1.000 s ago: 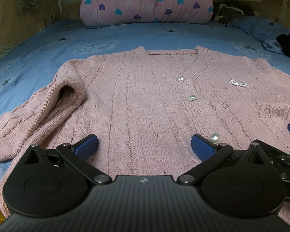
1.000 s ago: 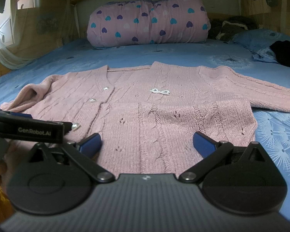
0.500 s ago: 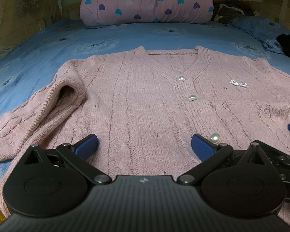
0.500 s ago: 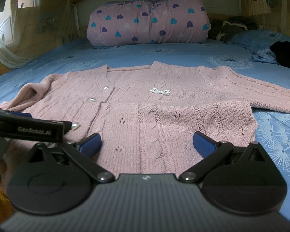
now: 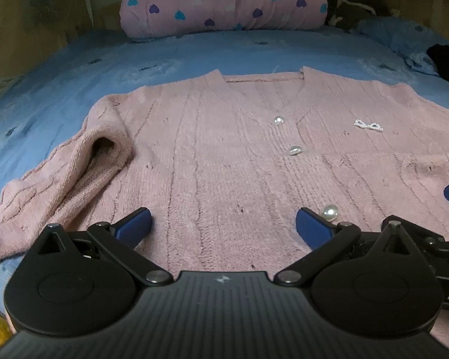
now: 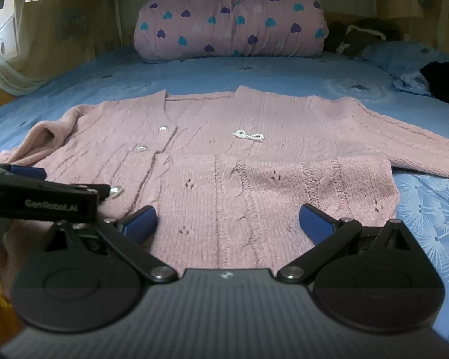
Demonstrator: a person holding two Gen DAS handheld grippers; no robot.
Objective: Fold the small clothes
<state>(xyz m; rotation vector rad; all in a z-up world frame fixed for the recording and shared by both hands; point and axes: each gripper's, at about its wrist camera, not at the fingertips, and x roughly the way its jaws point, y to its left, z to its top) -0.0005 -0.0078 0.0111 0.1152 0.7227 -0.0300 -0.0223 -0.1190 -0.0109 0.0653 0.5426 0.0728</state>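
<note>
A pink knit cardigan (image 5: 230, 155) with pearl buttons and a small pearl bow lies flat, front up, on the blue bed; it also shows in the right wrist view (image 6: 254, 161). Its left sleeve (image 5: 74, 176) is bunched beside the body. Its right sleeve (image 6: 404, 143) stretches out to the right. My left gripper (image 5: 223, 224) is open and empty, just over the bottom hem on the left half. My right gripper (image 6: 227, 221) is open and empty over the hem on the right half. The left gripper's body (image 6: 42, 200) shows at the right wrist view's left edge.
A rolled pink quilt with hearts (image 5: 224, 0) lies at the head of the bed. A blue pillow (image 6: 404, 59) and dark clothing (image 6: 443, 80) sit at the far right. Blue sheet (image 6: 428, 209) lies to the right of the hem.
Both views have shifted slightly and blurred, and the hem looks a little closer. Neither gripper's opening has changed.
</note>
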